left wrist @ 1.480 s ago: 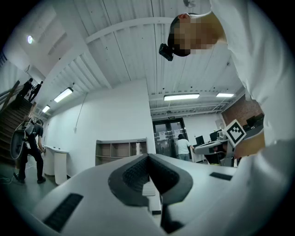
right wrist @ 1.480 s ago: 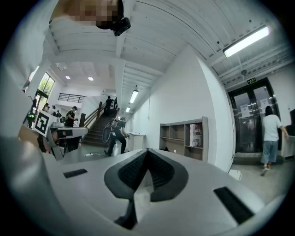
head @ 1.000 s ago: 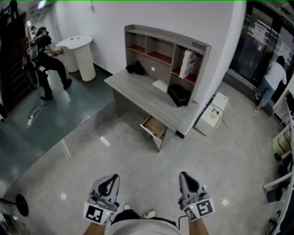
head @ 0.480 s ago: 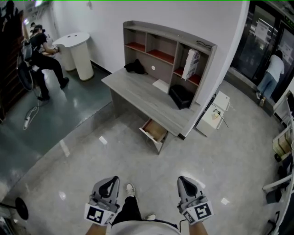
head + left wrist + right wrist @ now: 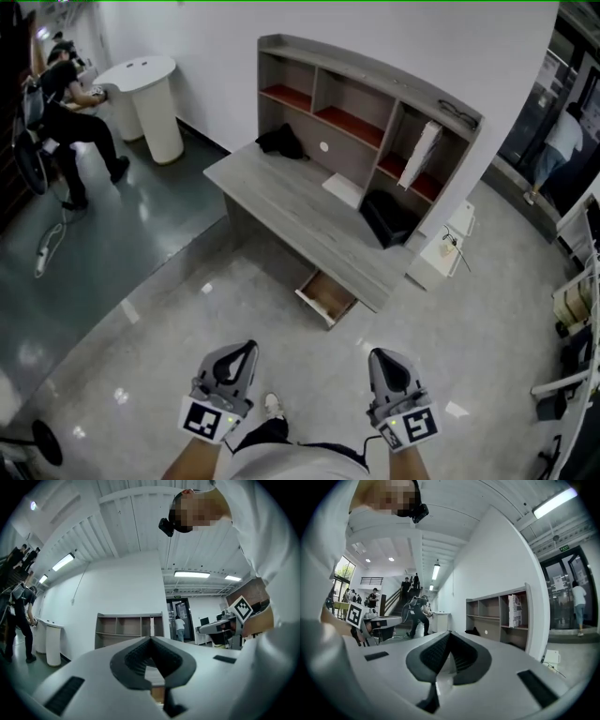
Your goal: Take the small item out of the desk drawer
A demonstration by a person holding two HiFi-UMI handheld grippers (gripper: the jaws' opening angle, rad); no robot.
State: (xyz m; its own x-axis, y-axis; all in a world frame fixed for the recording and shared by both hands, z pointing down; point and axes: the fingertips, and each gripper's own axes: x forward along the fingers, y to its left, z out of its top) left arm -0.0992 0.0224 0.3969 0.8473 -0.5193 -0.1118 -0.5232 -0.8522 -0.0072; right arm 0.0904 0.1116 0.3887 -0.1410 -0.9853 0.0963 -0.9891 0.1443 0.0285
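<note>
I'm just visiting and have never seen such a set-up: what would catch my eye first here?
A grey wooden desk with a shelf unit stands against the white wall mid-picture in the head view, its wooden drawer open below the front edge. At the bottom, the white left gripper and right gripper, each with a marker cube, point toward it, jaws together and empty.

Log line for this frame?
stage: standing short of desk | drawer: open, not reached | item: not discernible | left gripper: jaws shut, empty | right gripper: jaws shut, empty
</note>
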